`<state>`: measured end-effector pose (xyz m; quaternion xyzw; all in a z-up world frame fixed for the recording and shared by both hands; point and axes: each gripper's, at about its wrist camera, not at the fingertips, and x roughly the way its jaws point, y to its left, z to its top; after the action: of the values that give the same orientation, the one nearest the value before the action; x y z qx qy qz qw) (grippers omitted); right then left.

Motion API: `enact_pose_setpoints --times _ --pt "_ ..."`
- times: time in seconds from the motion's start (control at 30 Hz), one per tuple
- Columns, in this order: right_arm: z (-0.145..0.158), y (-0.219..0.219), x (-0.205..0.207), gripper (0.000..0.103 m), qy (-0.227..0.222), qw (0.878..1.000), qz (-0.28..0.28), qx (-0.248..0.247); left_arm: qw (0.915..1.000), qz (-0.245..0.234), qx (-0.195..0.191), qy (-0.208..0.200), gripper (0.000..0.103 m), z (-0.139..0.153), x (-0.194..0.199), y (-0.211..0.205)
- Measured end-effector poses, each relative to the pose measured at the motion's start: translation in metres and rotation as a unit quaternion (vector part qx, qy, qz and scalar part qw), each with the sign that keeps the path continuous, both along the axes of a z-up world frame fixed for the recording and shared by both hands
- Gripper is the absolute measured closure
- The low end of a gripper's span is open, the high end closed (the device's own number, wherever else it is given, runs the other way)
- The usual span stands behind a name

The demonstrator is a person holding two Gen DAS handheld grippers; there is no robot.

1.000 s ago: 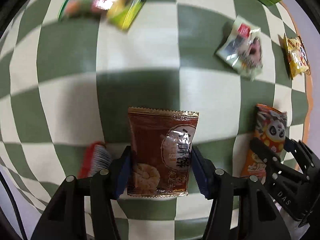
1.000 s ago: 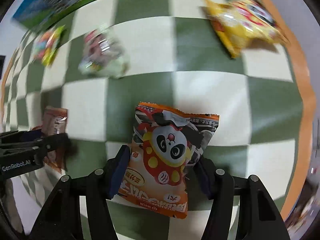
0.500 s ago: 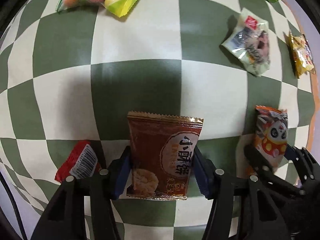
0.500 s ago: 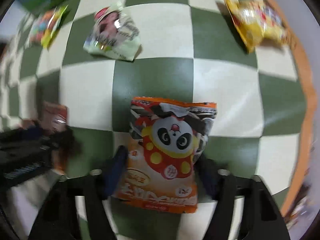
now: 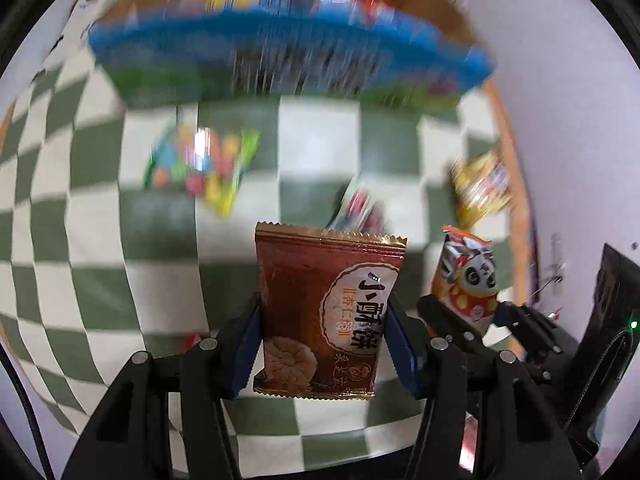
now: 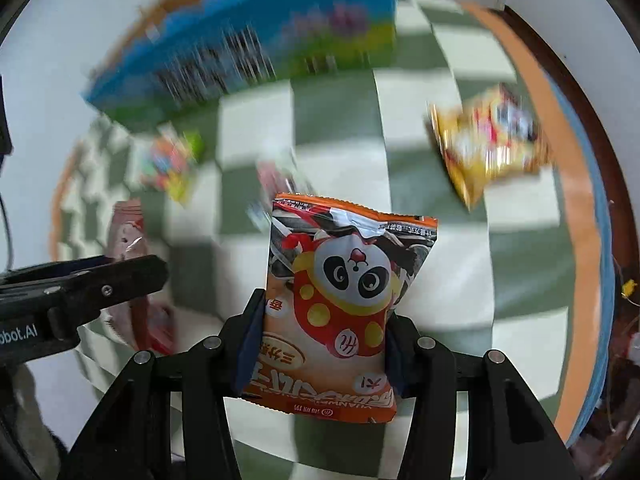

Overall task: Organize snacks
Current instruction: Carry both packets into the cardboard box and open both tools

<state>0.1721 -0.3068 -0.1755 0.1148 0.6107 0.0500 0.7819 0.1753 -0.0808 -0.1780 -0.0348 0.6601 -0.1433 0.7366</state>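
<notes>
On the green-and-white checked desk (image 5: 72,216), several snacks lay scattered: a clear bag of coloured candies (image 5: 200,168) toward the far left, a yellow packet (image 6: 488,148) by the orange-trimmed right edge, and a pale packet (image 5: 358,210) partly hidden behind the held ones. A blue printed box (image 5: 280,60) stood along the far edge, its contents too smeared to name. The left tongs (image 5: 320,344) gripped a brown biscuit packet (image 5: 324,312) by its lower sides, lifted clear of the desk. The right tongs (image 6: 324,344) clamped an orange panda packet (image 6: 340,300) between blue pads; their jaws had just been closing on it. Compared with a second earlier, both packets had risen off the cloth, and the far box, then only a sliver at the frame's top, now filled the upper view. A red wrapper (image 5: 192,340) peeked out behind the left tongs, mostly hidden. Motion blur made all background print unreadable.
</notes>
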Motion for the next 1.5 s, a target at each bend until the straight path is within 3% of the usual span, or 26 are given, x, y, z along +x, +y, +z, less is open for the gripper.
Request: enact_pose_setpoints --times 0.2,0.37,0.57,0.7,0.9,0.93,0.97,1.0,1.03,1.27,1.5 --pt "0.092 0.001 0.086 0.049 -0.077 0.996 0.016 0.036 0.9984 0.004 -0.025 -0.050 0.048 0.072 0.082 0.018" --pt "0.133 -0.003 0.164 0.049 -0.116 0.992 0.038 0.008 0.9957 0.021 0.023 -0.087 0.048 0.097 0.165 0.019" --pt "0.123 0.008 0.259 0.049 -0.100 0.993 0.053 -0.038 0.9930 0.044 0.091 -0.062 0.048 0.074 0.261 0.037" --pt "0.097 0.006 0.288 0.049 -0.072 0.994 0.055 -0.057 0.9901 0.049 0.128 -0.031 0.048 0.048 0.301 0.045" --pt "0.058 -0.003 0.296 0.048 -0.027 0.997 0.046 -0.052 0.9868 0.043 0.156 0.006 0.048 0.003 0.322 0.047" --pt "0.052 -0.005 0.298 0.044 -0.012 0.998 0.040 -0.047 0.9867 0.045 0.155 0.017 0.046 0.000 0.323 0.047" --pt "0.046 -0.008 0.299 0.030 0.002 0.998 0.029 -0.047 0.9868 0.047 0.153 0.021 0.039 -0.001 0.324 0.047" --pt "0.042 -0.009 0.299 0.021 0.009 0.998 0.026 -0.050 0.9876 0.051 0.146 0.023 0.026 -0.004 0.326 0.049" --pt "0.038 -0.009 0.300 0.015 0.013 0.998 0.029 -0.047 0.9880 0.055 0.142 0.023 0.021 -0.005 0.328 0.051" --pt "0.037 -0.004 0.298 0.008 0.016 0.998 0.031 -0.058 0.9893 0.067 0.130 0.006 0.017 0.001 0.325 0.052" --pt "0.048 -0.001 0.292 0.007 -0.008 0.997 0.025 -0.067 0.9908 0.080 0.107 -0.022 0.017 0.014 0.296 0.053"
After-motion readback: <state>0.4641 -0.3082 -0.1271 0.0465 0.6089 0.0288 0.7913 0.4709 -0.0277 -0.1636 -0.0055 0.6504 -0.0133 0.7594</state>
